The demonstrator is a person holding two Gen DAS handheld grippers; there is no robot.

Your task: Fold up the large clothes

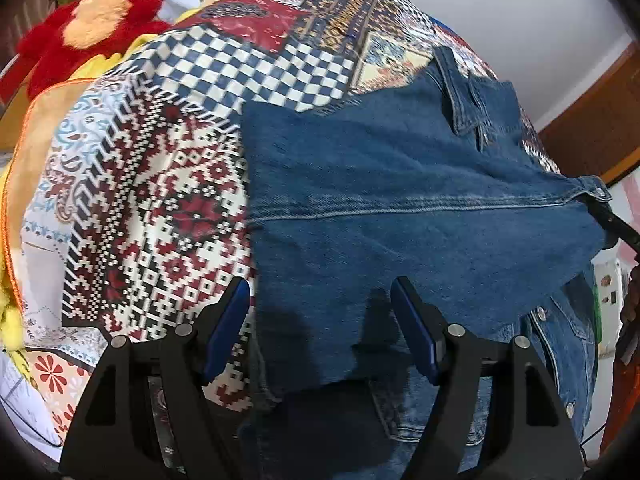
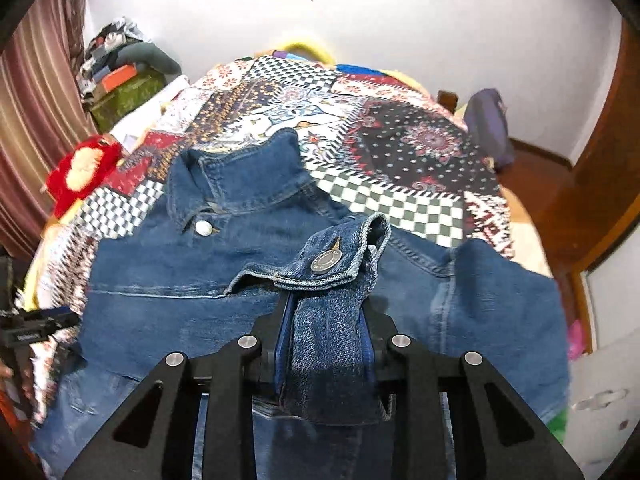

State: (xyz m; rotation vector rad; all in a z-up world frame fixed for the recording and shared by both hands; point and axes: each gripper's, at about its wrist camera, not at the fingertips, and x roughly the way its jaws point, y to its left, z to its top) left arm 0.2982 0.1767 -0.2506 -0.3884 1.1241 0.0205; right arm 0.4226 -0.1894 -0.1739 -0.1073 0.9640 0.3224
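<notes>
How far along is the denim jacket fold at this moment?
Early stage. Done: the denim jacket lies spread on the patterned bedspread, collar away from the person. In hand: the right gripper is shut on the buttoned sleeve cuff, lifting it over the body. The left gripper hangs open over the hem, gripping nothing. Left: the sleeves and the body folds.
</notes>
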